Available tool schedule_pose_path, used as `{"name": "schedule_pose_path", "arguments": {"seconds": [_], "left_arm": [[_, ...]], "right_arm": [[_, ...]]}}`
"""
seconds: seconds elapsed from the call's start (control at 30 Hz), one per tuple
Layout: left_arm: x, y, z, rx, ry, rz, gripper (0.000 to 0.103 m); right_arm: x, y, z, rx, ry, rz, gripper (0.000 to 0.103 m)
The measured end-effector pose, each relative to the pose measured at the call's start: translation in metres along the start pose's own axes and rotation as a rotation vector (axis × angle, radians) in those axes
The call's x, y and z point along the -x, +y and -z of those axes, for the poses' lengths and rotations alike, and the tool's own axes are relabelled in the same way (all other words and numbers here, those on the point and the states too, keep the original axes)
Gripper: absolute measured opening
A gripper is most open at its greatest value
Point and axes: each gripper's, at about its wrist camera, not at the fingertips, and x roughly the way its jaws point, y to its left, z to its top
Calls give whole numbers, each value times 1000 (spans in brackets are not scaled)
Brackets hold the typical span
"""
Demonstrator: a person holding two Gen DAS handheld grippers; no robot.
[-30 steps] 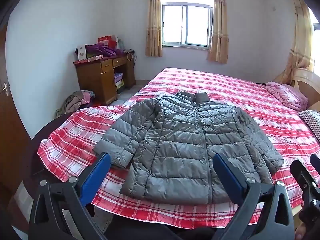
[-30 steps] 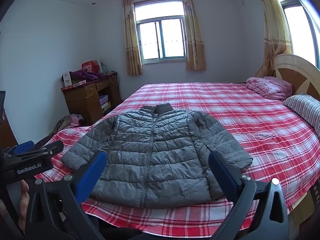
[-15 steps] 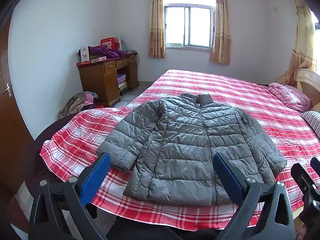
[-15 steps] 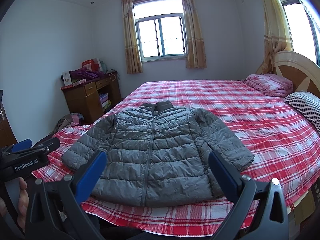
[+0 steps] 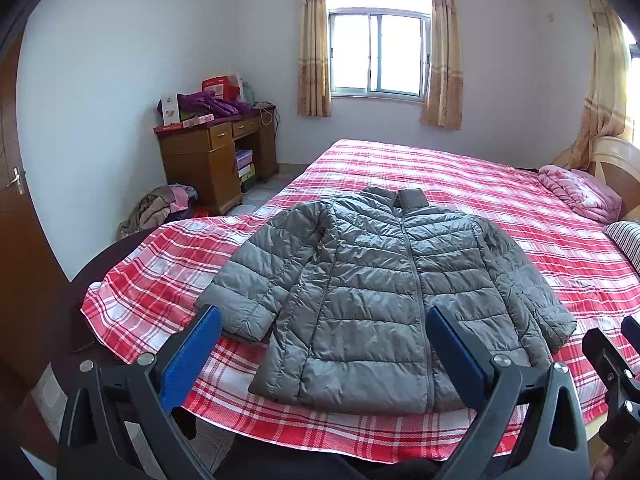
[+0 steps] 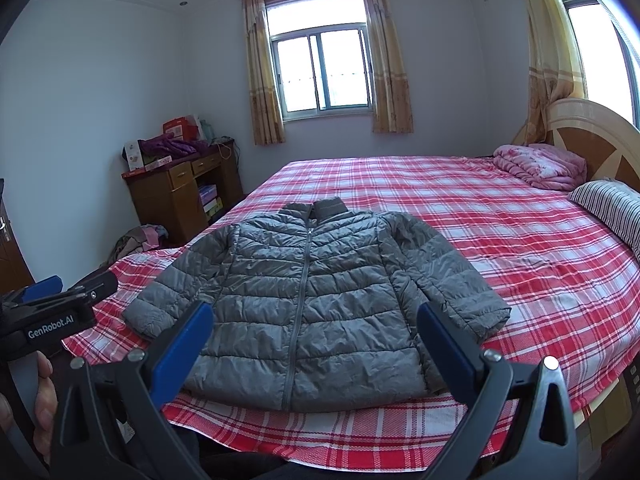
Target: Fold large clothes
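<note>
A grey quilted puffer jacket (image 5: 384,296) lies flat and zipped, front up, near the foot of a bed with a red plaid sheet (image 5: 480,184). Both sleeves rest beside its body, collar toward the window. It also shows in the right wrist view (image 6: 308,300). My left gripper (image 5: 324,352) is open and empty, held in front of the jacket's hem, apart from it. My right gripper (image 6: 314,344) is open and empty, also short of the hem. The left gripper's body (image 6: 52,316) shows at the right wrist view's left edge.
A wooden desk (image 5: 208,156) with boxes and purple cloth stands by the left wall. A clothes pile (image 5: 160,208) lies on the floor beside it. A pink quilt (image 6: 536,164) and striped pillow (image 6: 612,208) lie by the headboard. A door (image 5: 16,216) is at far left.
Both views have shifted slightly, so the jacket sits a little lower and farther right in the left view. The jacket itself has not moved and both grippers stay open.
</note>
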Motion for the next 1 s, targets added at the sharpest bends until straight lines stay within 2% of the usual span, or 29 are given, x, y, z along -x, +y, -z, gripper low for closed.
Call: {"name": "schedule_pose_path", "arguments": {"seconds": [1.0], "left_arm": [[-6,3,3,-7,15,4,102]], "right_arm": [[-3,-1,3,-6,7,-5,103]]}}
